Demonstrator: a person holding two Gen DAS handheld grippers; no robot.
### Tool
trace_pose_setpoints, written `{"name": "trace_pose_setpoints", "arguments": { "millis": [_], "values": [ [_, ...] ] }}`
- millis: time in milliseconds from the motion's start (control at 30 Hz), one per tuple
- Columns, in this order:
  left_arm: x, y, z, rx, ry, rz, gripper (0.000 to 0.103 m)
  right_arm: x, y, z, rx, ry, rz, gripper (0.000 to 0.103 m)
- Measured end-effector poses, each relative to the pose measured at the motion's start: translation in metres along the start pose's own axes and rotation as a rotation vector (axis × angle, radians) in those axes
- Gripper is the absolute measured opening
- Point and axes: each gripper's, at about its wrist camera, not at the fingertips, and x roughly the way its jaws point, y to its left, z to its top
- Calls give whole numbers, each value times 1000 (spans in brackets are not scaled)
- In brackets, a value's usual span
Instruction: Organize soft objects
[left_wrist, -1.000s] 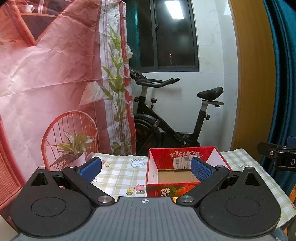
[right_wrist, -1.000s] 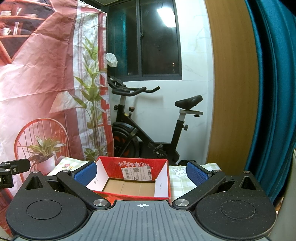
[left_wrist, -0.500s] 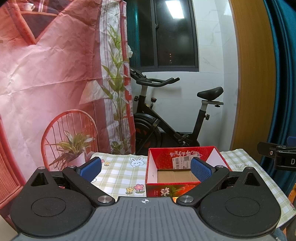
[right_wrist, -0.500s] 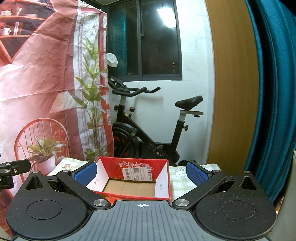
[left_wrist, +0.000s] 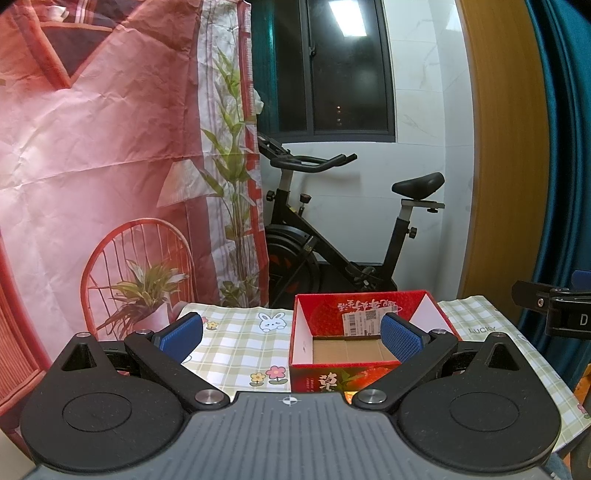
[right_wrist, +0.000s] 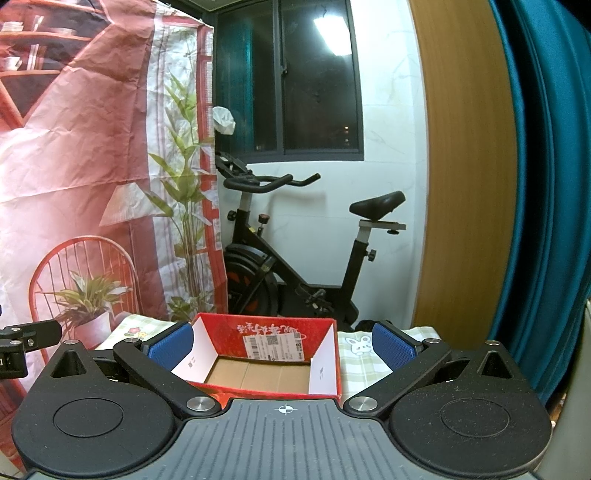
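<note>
Nothing had shifted | open red cardboard box sat straight ahead of right gripper, nearer than left gripper | both jaws wide, empty; no soft objects visible

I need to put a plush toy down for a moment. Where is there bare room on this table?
Bare checked cloth lies left of the red box, and a narrower strip to its right. The box's cardboard floor is empty. Both tools, left and right, are open, holding nothing.

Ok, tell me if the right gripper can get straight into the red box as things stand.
Probably yes. The right gripper is open and holds nothing, and the red box sits directly ahead with its top open and nothing visible inside. Nothing stands between them; the left gripper is off to one side.
</note>
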Motion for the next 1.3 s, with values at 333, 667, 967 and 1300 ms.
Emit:
{"name": "trace_pose_setpoints", "arguments": {
  "millis": [333, 667, 967, 1300],
  "values": [
    [0, -2, 0, 2, 5, -2, 103, 0, 0, 0, 2, -1, 2, 103],
    [10, 6, -3, -34, 44, -78, 103, 1, -9, -7, 24, -29, 36, 103],
    [52, 40, -34, -177, 127, -85, 103, 35, -34, -53, 144, -71, 84, 103],
    [97, 39, -76, -199, 258, -120, 103, 86, -33, -100, 128, 129, 87, 103]
  ]
}}
